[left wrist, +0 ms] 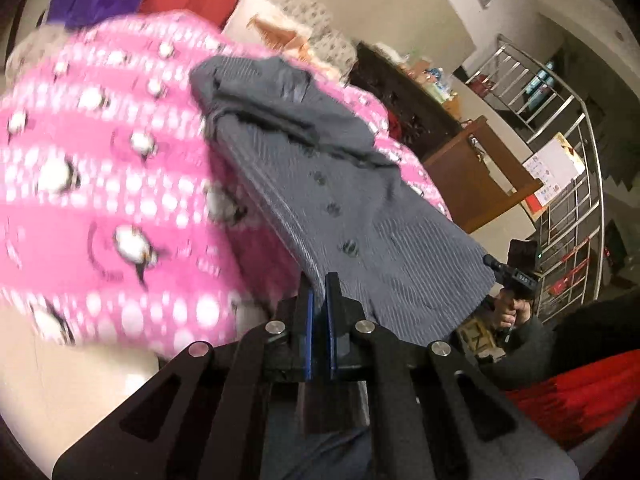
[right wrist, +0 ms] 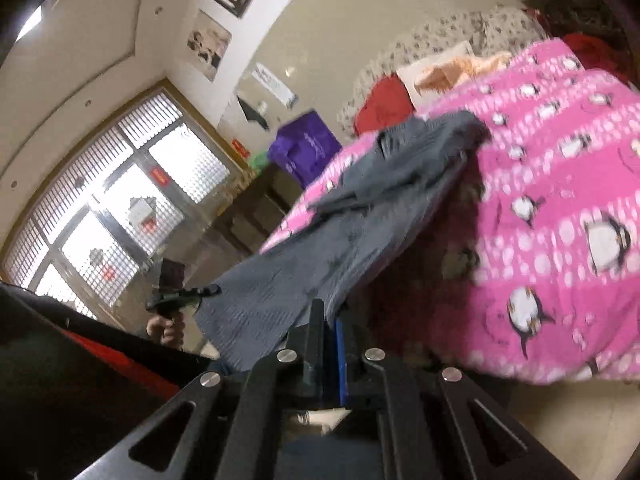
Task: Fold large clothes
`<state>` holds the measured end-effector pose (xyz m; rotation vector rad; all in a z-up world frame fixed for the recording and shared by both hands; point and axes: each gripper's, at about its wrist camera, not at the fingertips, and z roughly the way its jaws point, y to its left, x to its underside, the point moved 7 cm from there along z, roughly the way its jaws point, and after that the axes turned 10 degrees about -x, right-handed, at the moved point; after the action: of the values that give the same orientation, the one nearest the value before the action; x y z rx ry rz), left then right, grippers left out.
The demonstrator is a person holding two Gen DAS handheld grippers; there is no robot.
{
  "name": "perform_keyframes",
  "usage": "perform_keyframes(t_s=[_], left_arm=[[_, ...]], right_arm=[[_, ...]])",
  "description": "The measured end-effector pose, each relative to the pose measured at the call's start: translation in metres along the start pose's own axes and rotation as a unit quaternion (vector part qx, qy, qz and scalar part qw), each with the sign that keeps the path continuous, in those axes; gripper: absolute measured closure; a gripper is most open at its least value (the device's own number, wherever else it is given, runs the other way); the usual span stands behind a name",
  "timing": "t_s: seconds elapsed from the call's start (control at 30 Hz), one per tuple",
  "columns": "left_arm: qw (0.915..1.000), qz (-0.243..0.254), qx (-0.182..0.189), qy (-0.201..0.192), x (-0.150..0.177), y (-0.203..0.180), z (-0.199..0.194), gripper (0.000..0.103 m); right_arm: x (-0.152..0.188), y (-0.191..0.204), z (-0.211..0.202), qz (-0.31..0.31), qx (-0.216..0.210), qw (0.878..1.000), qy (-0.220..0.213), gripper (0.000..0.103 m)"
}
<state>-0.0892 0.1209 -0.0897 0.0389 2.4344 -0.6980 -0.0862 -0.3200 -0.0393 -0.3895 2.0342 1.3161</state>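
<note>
On the left, a pink blanket (left wrist: 100,184) printed with white dots and penguins covers the bed, and over it lies a grey striped shirt (left wrist: 352,208) with a row of dark buttons, its collar end farthest from the grippers. The left gripper (left wrist: 319,280) has its blue-lined fingers pressed together on the shirt's near edge, and the cloth runs up and away from them in a taut slope. Toward the right of that view, a hand (left wrist: 516,312) holds the right gripper's handle, with a wooden cabinet (left wrist: 476,168) and a metal stair railing (left wrist: 568,184) behind it.

From the other side, a large window (right wrist: 116,204) glows at the left, with a purple bag (right wrist: 304,148) nearer the bed. The other hand (right wrist: 166,330) grips the left tool's handle beside the shirt's hem. The right gripper (right wrist: 328,312) is likewise clamped shut on the shirt's (right wrist: 360,208) lower edge, the fabric lifted off the blanket (right wrist: 560,208). Beyond lie a red garment (right wrist: 384,104) and a patterned cover (right wrist: 440,36).
</note>
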Motion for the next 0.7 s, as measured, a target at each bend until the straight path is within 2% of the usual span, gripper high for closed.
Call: perform_keyframes(t_s=[0.13,0.2,0.27,0.3,0.33,0.37,0.4,0.43,0.47,0.57,0.63,0.67,0.7], left_arm=[[0.9992,-0.007,-0.03,0.027,0.007,0.017,0.026,0.098],[0.9979,-0.007,-0.051,0.041,0.007,0.025,0.037,0.098],[0.9973,0.001,-0.053,0.052,0.008,0.029,0.043,0.096],[0.9969,0.005,-0.053,0.058,0.008,0.029,0.046,0.084],[0.9963,0.009,-0.056,0.065,0.008,0.03,0.05,0.077],[0.9955,0.015,-0.061,0.071,0.009,0.031,0.053,0.064],[0.9944,0.022,-0.072,0.075,0.009,0.034,0.056,0.058],[0.9934,0.025,-0.079,0.078,0.01,0.038,0.06,0.058],[0.9931,0.022,-0.081,0.083,0.01,0.041,0.064,0.058],[0.9929,0.019,-0.075,0.09,0.01,0.043,0.076,0.058],[0.9942,0.019,-0.059,0.088,0.007,0.038,0.08,0.058],[0.9953,0.018,-0.046,0.084,0.005,0.034,0.079,0.071],[0.9959,0.014,-0.023,0.087,0.005,0.03,0.079,0.094]], right_arm=[[0.019,-0.04,0.009,0.04,0.043,0.998,0.024,0.098],[0.025,-0.053,0.016,0.057,0.039,0.997,0.036,0.098],[0.028,-0.062,0.022,0.065,0.045,0.996,0.046,0.097],[0.029,-0.067,0.025,0.069,0.046,0.995,0.05,0.095],[0.031,-0.072,0.027,0.075,0.046,0.995,0.055,0.093],[0.033,-0.077,0.028,0.08,0.049,0.994,0.059,0.086],[0.036,-0.082,0.03,0.087,0.054,0.993,0.063,0.077],[0.04,-0.088,0.032,0.1,0.06,0.991,0.067,0.073],[0.043,-0.091,0.033,0.108,0.06,0.99,0.068,0.069],[0.049,-0.095,0.04,0.116,0.043,0.99,0.069,0.069],[0.047,-0.093,0.049,0.113,0.027,0.991,0.067,0.07],[0.045,-0.09,0.053,0.108,0.016,0.992,0.065,0.07],[0.043,-0.086,0.056,0.098,0.005,0.993,0.064,0.075]])
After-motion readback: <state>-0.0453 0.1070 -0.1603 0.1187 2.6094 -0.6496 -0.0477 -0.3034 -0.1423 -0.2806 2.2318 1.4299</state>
